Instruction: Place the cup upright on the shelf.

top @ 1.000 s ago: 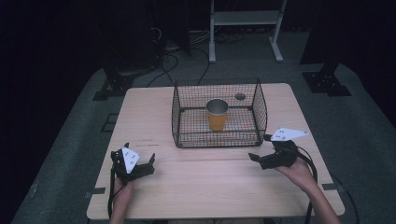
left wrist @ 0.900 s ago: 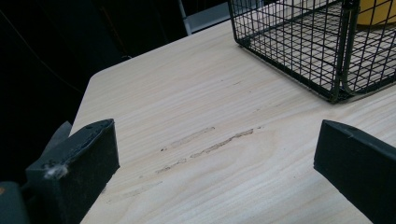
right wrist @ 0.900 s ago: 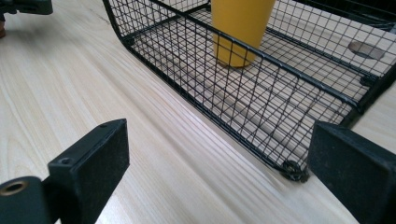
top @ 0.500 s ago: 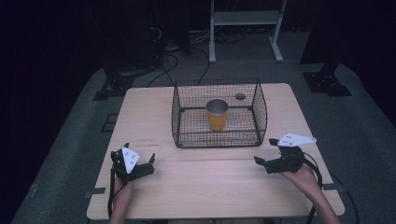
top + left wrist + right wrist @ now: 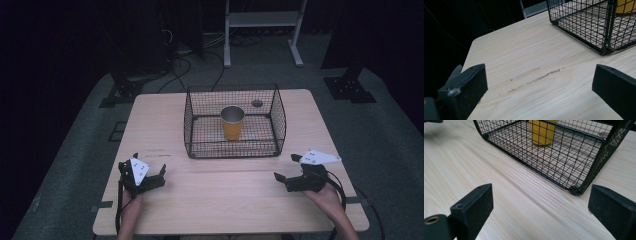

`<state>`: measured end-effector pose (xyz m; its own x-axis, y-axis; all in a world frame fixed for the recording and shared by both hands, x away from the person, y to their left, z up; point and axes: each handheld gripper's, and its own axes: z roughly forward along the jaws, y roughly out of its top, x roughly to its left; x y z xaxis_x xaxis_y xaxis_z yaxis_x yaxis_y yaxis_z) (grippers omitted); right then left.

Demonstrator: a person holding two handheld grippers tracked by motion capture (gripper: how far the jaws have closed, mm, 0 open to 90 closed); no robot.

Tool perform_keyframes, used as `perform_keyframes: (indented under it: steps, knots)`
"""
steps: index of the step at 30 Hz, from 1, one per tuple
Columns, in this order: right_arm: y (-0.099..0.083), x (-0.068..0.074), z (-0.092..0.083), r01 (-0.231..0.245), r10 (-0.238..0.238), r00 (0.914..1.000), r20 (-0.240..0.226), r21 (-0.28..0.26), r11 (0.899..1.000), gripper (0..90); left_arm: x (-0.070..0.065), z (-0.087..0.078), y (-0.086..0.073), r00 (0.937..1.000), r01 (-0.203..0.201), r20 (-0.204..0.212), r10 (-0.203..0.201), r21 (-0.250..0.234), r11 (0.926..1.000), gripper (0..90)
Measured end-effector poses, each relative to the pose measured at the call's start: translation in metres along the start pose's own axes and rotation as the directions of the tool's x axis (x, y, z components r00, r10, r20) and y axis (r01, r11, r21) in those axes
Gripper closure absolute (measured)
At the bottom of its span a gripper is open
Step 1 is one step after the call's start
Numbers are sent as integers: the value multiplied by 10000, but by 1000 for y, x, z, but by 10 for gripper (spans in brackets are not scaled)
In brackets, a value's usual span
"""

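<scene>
Yellow cup (image 5: 233, 123) upright inside black wire basket (image 5: 235, 149) mid-table. Left gripper (image 5: 148, 175) spread wide, empty, near front edge. Right gripper (image 5: 287, 169) likewise spread, empty, just beside basket corner.

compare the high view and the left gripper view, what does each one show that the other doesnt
High view alone: the whole table, both claws, left claw and right claw, resting open on it, the cup's open top, and a small dark round spot behind the basket.

Left gripper view alone: faint scuff streaks on the wood, seen up close between its open jaws.

Both: the wire basket and the yellow cup inside it.
</scene>
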<state>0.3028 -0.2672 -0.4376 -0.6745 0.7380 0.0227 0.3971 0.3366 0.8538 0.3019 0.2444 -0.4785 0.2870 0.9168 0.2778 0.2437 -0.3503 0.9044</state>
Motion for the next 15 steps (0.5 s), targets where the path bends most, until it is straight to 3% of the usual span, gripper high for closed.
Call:
perform_keyframes:
  steps: [8, 10, 15]
  knots:
    - [-17, 5, -4, -448, 450, 9990, 49, -399, 9982, 54, 0, 0, 0, 10000, -21, -7, 21, 4, 10000, 0]
    - [-26, 6, -6, -781, 784, 9969, 16, -651, 9948, 54, 0, 0, 0, 10000, -26, -18, 26, 3, 10000, 0]
    - [-36, 15, -8, -706, 708, 9975, 27, -553, 9960, 54, 0, 0, 0, 10000, -22, -13, 22, 7, 10000, 0]
